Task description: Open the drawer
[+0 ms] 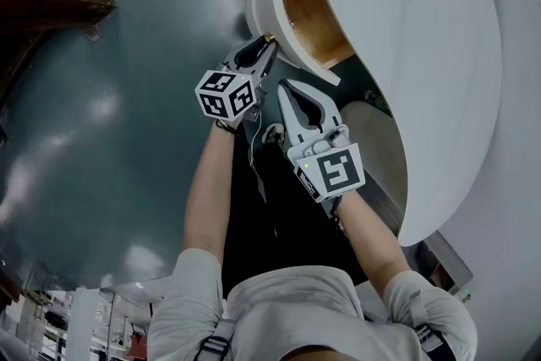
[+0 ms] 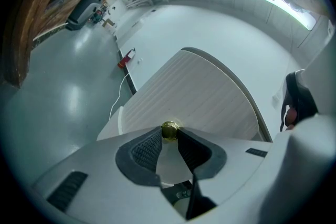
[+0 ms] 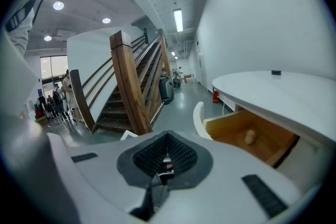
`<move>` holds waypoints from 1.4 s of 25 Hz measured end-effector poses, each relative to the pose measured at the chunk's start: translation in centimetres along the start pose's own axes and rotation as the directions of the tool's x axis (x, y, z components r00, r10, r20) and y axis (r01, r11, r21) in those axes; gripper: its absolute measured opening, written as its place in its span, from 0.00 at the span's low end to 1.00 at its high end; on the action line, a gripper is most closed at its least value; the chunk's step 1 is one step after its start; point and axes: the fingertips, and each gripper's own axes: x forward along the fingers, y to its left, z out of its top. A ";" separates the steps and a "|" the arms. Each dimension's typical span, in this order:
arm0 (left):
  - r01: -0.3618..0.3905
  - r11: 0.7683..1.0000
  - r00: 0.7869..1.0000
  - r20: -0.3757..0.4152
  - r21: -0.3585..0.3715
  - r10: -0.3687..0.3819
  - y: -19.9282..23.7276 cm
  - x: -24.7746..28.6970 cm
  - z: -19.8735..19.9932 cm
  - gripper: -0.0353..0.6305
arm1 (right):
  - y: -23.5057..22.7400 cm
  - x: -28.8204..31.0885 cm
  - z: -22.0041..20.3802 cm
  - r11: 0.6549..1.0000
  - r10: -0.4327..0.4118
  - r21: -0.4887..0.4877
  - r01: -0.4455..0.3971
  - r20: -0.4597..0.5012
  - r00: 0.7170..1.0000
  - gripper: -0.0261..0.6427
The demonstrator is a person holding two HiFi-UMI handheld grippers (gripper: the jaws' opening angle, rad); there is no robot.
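Clamping its 2 jaws on the brass knob [image 2: 169, 130], the left gripper [image 1: 265, 45] holds the drawer [image 1: 308, 17], which stands open under the white desk [image 1: 414, 63], while just right of it the right gripper [image 1: 286, 90] hangs empty, jaws together.

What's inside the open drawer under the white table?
The drawer shows a wooden interior with one small pale rounded object in it; what it is cannot be told. The white tabletop covers the drawer's rear part.
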 end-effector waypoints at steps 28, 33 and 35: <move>-0.027 0.998 0.999 0.033 -0.049 0.028 0.7 -2.1 -0.1 0.20 | 1.0 0.5 0.5 0.999 0.040 0.016 -0.041 0.016 0.999 0.06; -0.032 0.998 0.999 0.032 -0.049 0.034 1.1 -2.6 -0.2 0.20 | 1.8 0.7 0.3 0.998 0.059 0.005 -0.059 0.012 0.998 0.06; -0.035 0.998 0.999 0.033 -0.049 0.037 1.2 -2.8 -0.2 0.20 | 2.0 0.7 0.4 0.998 0.062 0.004 -0.062 0.013 0.998 0.06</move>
